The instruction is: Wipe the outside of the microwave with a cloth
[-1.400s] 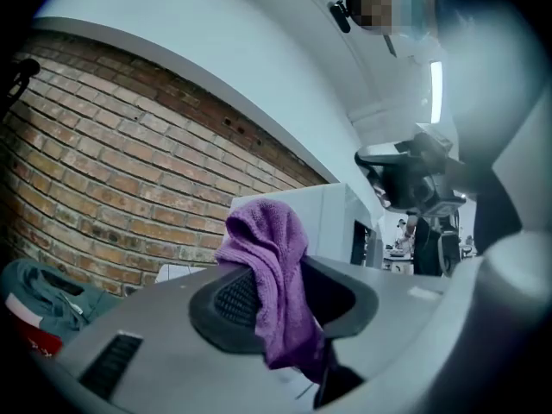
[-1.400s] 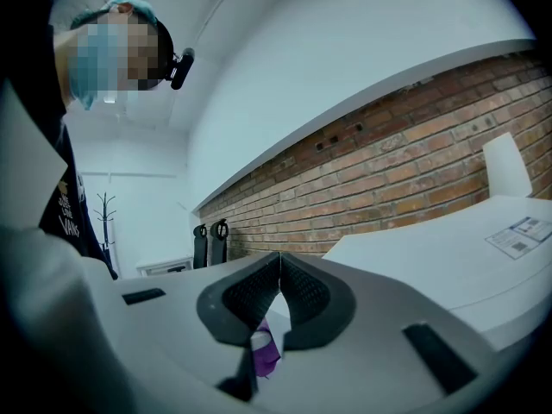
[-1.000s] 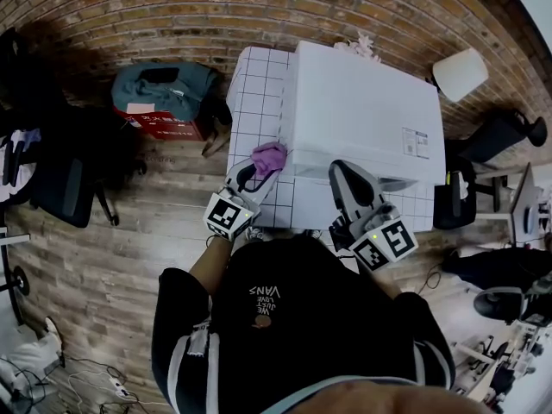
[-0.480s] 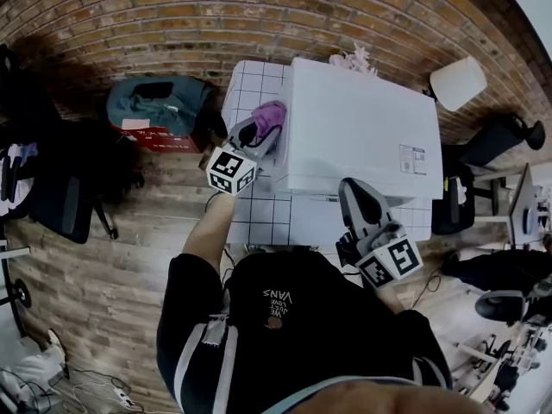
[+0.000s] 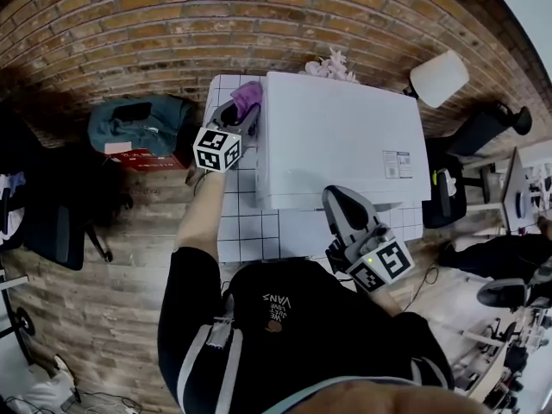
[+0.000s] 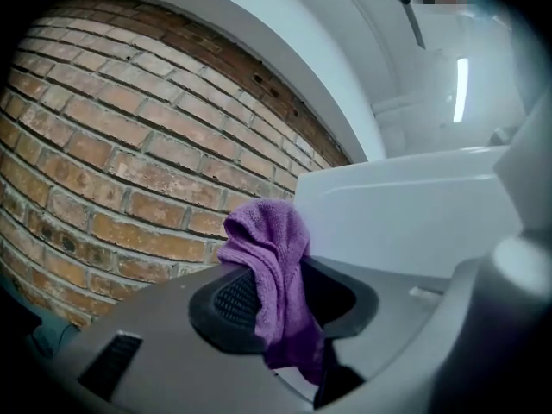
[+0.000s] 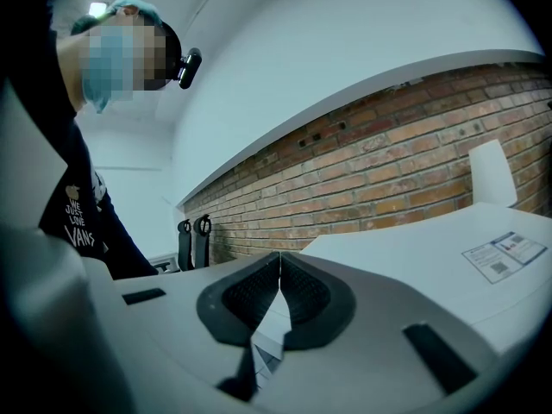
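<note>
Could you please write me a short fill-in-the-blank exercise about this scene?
The left gripper is shut on a ___ cloth.
The right gripper is shut and holds ___.
In the head view, the cloth is at the microwave's ___ side.
Behind the microwave is a ___ wall.
Missing: purple; nothing; left; brick.

White grid-tiled table point(image 5: 241, 231), big white microwave point(image 5: 341, 141) directly on top.
</note>
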